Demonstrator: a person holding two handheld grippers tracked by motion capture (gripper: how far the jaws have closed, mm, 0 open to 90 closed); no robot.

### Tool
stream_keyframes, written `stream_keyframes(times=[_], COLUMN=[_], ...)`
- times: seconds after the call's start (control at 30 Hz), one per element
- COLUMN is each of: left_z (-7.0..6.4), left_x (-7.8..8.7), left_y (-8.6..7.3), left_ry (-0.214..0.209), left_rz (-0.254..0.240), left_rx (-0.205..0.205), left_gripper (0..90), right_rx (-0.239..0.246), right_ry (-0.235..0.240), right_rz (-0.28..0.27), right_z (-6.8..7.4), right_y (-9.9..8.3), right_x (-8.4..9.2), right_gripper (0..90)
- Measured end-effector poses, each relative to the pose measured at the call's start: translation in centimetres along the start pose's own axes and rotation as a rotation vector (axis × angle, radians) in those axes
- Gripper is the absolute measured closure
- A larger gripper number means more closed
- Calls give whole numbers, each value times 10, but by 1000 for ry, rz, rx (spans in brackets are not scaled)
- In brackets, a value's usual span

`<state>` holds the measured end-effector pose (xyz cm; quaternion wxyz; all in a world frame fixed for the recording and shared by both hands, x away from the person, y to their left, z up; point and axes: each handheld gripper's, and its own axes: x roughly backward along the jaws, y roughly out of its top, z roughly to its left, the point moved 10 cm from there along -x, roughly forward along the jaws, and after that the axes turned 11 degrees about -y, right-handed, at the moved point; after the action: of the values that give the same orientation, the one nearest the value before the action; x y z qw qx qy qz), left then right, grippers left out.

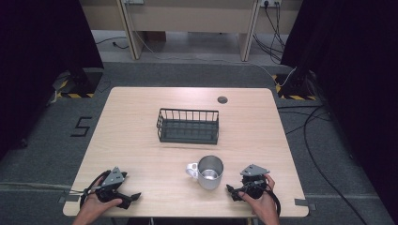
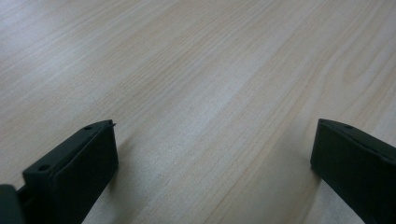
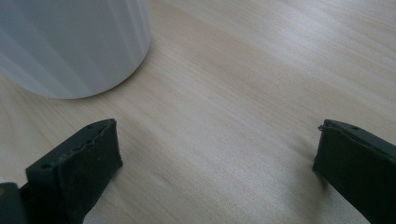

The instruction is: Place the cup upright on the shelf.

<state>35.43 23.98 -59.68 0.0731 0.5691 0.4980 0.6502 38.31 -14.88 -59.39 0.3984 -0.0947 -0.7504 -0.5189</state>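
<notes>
A shiny metal mug (image 1: 209, 171) with a white handle on its left stands upright near the table's front edge. Behind it, mid-table, sits a black wire basket (image 1: 188, 125), nothing in it. My right gripper (image 1: 233, 192) rests on the table just right of the mug, held by a hand. In the right gripper view its jaws are wide apart over bare wood, with the mug's wall (image 3: 74, 44) ahead at upper left. My left gripper (image 1: 133, 197) lies at the front left, also in a hand. Its jaws (image 2: 212, 158) stand open over bare tabletop.
The light wooden table (image 1: 141, 154) has a small dark round cap (image 1: 222, 99) near its far edge. Grey carpet surrounds it, with cables on the floor at right and black curtains on both sides.
</notes>
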Motion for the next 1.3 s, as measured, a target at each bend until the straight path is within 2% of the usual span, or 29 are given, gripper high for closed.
stream_keyframes(times=[0.33, 0.4, 0.43, 0.47, 0.7, 0.73, 0.9, 0.93, 1.0, 1.07, 1.23, 1.3], left_z=[0, 0, 0, 0, 0, 0, 0, 0, 0, 0, 0, 0], left_x=[0, 0, 0, 0, 0, 0, 0, 0, 0, 0, 0, 0], left_y=[0, 0, 0, 0, 0, 0, 0, 0, 0, 0, 0, 0], left_ry=[0, -1, -1, -1, -2, -2, -2, -2, -2, -2, -2, -2], left_rz=[0, 2, 2, 2, 2, 2, 2, 2, 2, 2, 2, 2], left_rx=[0, -3, -3, -3, -3, -4, -4, -4, -4, -4, -4, -4], left_gripper=[0, 0, 0, 0, 0, 0, 0, 0, 0, 0, 0, 0], right_rx=[-18, -21, -21, -30, -13, 9, 19, 34, 38, 46, 62, 63], right_ry=[-19, -17, -17, -17, -10, -11, 8, 20, 25, 44, 53, 66], right_rz=[0, -24, -24, -30, -60, -70, -115, -141, -149, -187, -226, -259], right_z=[1, 3, 3, 3, 10, 11, 18, 22, 24, 30, 37, 42], right_y=[0, 2, 2, 3, 8, 10, 19, 24, 26, 34, 43, 50], right_x=[1, 4, 4, 6, 15, 20, 30, 35, 37, 43, 49, 53], right_gripper=[20, 129, 129, 169, 154, 153, 152, 152, 152, 151, 151, 151])
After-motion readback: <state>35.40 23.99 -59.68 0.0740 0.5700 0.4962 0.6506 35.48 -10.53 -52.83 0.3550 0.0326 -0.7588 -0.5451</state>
